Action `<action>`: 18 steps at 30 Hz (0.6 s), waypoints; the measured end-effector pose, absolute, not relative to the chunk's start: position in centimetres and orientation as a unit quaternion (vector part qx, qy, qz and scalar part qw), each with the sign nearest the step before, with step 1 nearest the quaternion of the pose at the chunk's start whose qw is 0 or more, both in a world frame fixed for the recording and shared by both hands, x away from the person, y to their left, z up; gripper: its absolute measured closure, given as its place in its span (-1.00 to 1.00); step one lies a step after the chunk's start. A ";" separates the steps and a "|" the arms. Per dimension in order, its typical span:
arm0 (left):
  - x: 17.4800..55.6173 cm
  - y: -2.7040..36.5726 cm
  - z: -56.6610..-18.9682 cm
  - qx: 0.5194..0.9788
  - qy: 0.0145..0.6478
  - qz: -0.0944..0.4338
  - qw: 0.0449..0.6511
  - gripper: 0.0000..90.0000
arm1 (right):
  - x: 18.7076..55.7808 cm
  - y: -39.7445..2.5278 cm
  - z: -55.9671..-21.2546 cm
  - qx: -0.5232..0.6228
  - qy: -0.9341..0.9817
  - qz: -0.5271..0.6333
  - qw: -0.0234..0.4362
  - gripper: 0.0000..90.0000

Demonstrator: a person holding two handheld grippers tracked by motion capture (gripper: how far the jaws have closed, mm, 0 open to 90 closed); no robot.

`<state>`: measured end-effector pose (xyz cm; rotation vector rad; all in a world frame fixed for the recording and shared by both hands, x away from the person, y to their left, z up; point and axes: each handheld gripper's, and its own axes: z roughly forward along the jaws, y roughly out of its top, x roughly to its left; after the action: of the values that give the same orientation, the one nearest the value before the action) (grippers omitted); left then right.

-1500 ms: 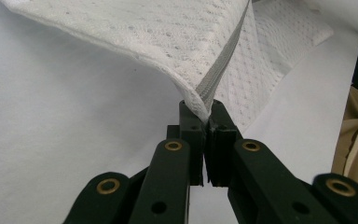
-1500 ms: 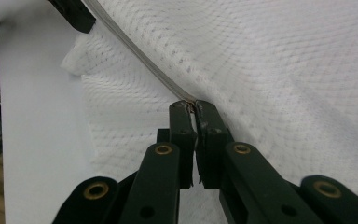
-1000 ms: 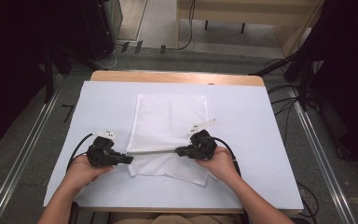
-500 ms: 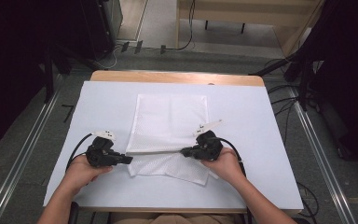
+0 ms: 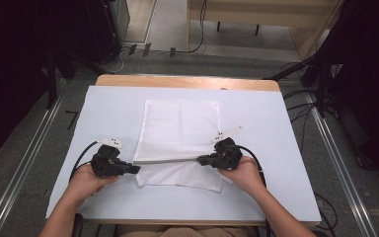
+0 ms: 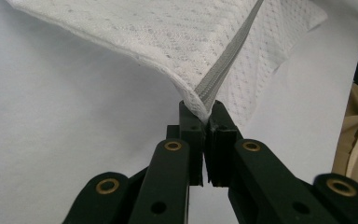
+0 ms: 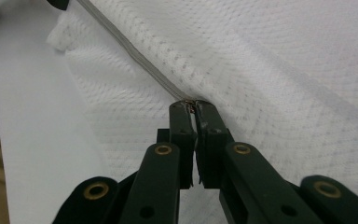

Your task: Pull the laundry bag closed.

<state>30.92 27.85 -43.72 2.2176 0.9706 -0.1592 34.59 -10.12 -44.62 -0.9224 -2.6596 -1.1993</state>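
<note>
Left gripper pinches the mesh bag at the zip's end corner. Right gripper is closed on the zip pull. Vs. 1 s ago, right gripper sits farther right along the zip; left is approx. unmoved. Judgement: zip is being drawn along the bag's near edge, w/ left anchoring. Bag lies mid-table, near edge lifted.
</note>
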 end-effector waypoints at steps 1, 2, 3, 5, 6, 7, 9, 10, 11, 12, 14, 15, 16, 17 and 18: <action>30.9 27.8 -43.7 0.856 0.375 -0.061 0.350 0.95 | 34.7 -10.3 -44.6 -0.300 -0.869 -0.391 0.042 0.96; 30.9 27.8 -43.8 0.856 0.375 -0.062 0.350 0.95 | 34.7 -10.4 -44.6 -0.302 -0.869 -0.389 0.042 0.96; 30.9 27.8 -43.8 0.856 0.375 -0.063 0.350 0.95 | 34.7 -10.5 -44.6 -0.303 -0.869 -0.389 0.043 0.96; 31.0 27.8 -43.8 0.857 0.375 -0.064 0.347 0.95 | 34.6 -10.6 -44.6 -0.303 -0.869 -0.388 0.047 0.96; 31.0 27.9 -43.9 0.858 0.374 -0.063 0.346 0.95 | 34.6 -10.7 -44.6 -0.302 -0.870 -0.386 0.047 0.96; 31.0 27.9 -43.9 0.858 0.375 -0.064 0.346 0.95 | 34.5 -10.7 -44.6 -0.303 -0.871 -0.384 0.047 0.96; 31.0 27.9 -43.9 0.856 0.377 -0.063 0.347 0.95 | 34.6 -10.9 -44.7 -0.304 -0.871 -0.384 0.045 0.96; 30.9 27.9 -43.9 0.856 0.377 -0.063 0.347 0.95 | 34.6 -11.1 -44.6 -0.307 -0.870 -0.382 0.047 0.96; 30.9 27.9 -43.9 0.856 0.377 -0.063 0.347 0.95 | 34.6 -11.2 -44.7 -0.308 -0.869 -0.385 0.047 0.96; 30.9 27.9 -43.9 0.856 0.378 -0.063 0.346 0.95 | 34.6 -11.4 -44.6 -0.310 -0.869 -0.383 0.046 0.96; 30.9 28.0 -43.9 0.856 0.377 -0.064 0.348 0.95 | 34.6 -11.5 -44.6 -0.309 -0.868 -0.385 0.045 0.96; 31.0 28.0 -43.9 0.857 0.377 -0.064 0.346 0.95 | 34.5 -11.6 -44.5 -0.309 -0.869 -0.383 0.045 0.96; 31.0 28.1 -44.0 0.856 0.381 -0.063 0.344 0.95 | 34.5 -11.7 -44.5 -0.309 -0.870 -0.382 0.045 0.96; 31.1 28.2 -44.0 0.856 0.380 -0.066 0.345 0.95 | 34.5 -11.8 -44.5 -0.313 -0.868 -0.382 0.045 0.96; 31.1 28.2 -44.0 0.854 0.382 -0.066 0.346 0.95 | 34.5 -12.0 -44.5 -0.313 -0.869 -0.381 0.045 0.96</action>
<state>31.08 28.22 -44.04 2.2165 0.9915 -0.1721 34.51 -11.98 -44.47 -0.9556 -2.6550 -1.1644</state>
